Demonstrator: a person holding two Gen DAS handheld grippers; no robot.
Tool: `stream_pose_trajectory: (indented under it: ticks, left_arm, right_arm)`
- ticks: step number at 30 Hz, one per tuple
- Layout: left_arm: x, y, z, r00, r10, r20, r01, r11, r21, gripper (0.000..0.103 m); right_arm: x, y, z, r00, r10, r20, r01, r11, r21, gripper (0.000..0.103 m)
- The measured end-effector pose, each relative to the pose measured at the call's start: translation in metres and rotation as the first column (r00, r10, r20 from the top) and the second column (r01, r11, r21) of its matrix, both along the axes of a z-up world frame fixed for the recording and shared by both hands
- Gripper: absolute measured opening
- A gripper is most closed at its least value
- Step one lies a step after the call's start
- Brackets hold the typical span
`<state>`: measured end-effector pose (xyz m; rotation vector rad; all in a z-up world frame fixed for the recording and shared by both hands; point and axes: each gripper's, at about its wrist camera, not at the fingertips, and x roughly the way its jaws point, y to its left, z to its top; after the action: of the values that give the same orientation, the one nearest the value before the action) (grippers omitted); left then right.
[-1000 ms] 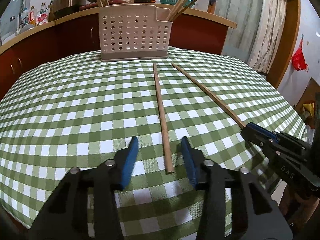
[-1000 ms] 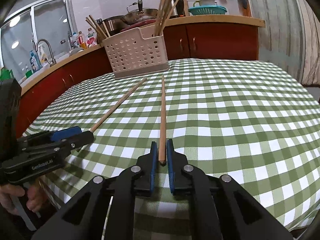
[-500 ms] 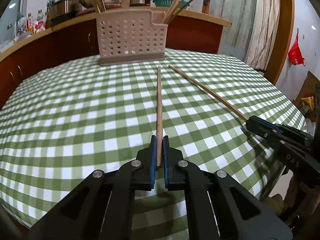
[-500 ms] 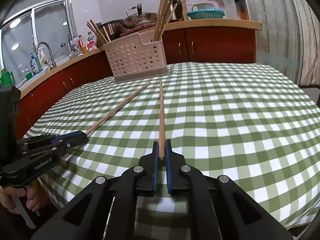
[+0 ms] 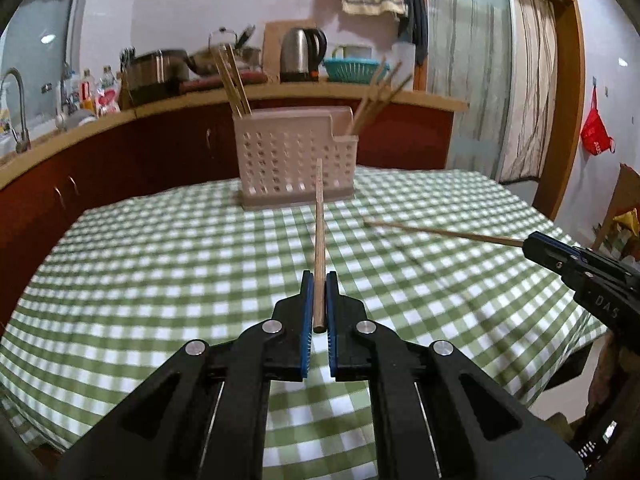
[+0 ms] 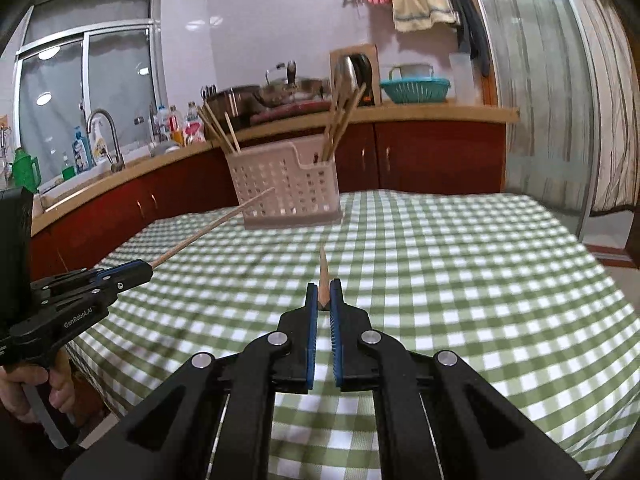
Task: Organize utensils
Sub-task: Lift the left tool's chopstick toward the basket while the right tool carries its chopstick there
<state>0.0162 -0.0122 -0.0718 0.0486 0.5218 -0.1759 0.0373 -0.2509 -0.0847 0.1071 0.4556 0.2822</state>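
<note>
In the left wrist view, the left gripper (image 5: 319, 280) pinches the thick end of a wooden chopstick (image 5: 319, 216) between its blue pads, the stick held clear of the green checked tablecloth (image 5: 160, 264) and pointing at the perforated utensil caddy (image 5: 294, 160), while the right gripper (image 5: 532, 242) at the right edge clamps a second chopstick (image 5: 440, 233) aimed leftward over the cloth. In the right wrist view, the right gripper (image 6: 324, 290) is closed on the end of its chopstick (image 6: 323, 270), seen nearly end-on, with the caddy (image 6: 286, 184) standing at the table's far side holding more chopsticks in both end compartments. At the left, a hand (image 6: 32, 384) holds the left gripper (image 6: 146, 270), whose chopstick (image 6: 212, 224) slants up toward the caddy.
</note>
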Motion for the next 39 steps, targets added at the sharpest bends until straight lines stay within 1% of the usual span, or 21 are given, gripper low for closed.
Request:
stream_pose_trajectory:
  ticks: [6,9,11,20,23,30,34,39]
  left_arm:
    - [-0.003,0.01,0.024,0.999,0.012,0.035,-0.011,1.0,-0.022,0.007]
    - [-0.004,0.013,0.027,1.0,0.004,0.018,-0.004,0.999,-0.038,0.007]
    - [-0.002,0.014,0.022,1.0,-0.006,-0.014,0.005,0.999,-0.052,0.007]
    - [-0.001,0.011,-0.008,0.993,-0.017,-0.114,0.014,0.999,-0.032,0.007]
    - [0.001,0.013,-0.014,0.988,-0.017,-0.152,0.01,0.999,-0.049,0.007]
    - [0.0,0.015,-0.02,0.983,-0.008,-0.186,0.0,0.999,-0.047,0.007]
    - [-0.001,0.014,-0.022,0.983,-0.004,-0.183,-0.004,0.999,-0.04,0.007]
    - [-0.004,0.015,-0.01,0.991,0.006,-0.133,-0.011,0.999,-0.035,0.007]
  right_arm:
    - [-0.009,0.001,0.029,0.997,-0.005,0.073,0.004,1.0,0.007,0.007]
    - [-0.011,0.002,0.037,0.995,-0.004,0.095,0.003,1.0,0.01,0.007]
    - [-0.012,0.004,0.038,0.995,0.0,0.103,-0.001,1.0,0.007,0.007]
    - [-0.013,0.008,0.036,0.995,0.014,0.098,-0.014,1.0,0.001,0.007]
    - [-0.014,0.009,0.037,0.995,0.016,0.1,-0.016,1.0,-0.001,0.007]
    - [-0.016,0.01,0.037,0.995,0.019,0.099,-0.018,1.0,-0.002,0.007]
    - [-0.018,0.011,0.036,0.995,0.021,0.099,-0.021,1.0,-0.001,0.007]
    - [-0.021,0.011,0.04,0.994,0.021,0.11,-0.021,1.0,0.002,0.007]
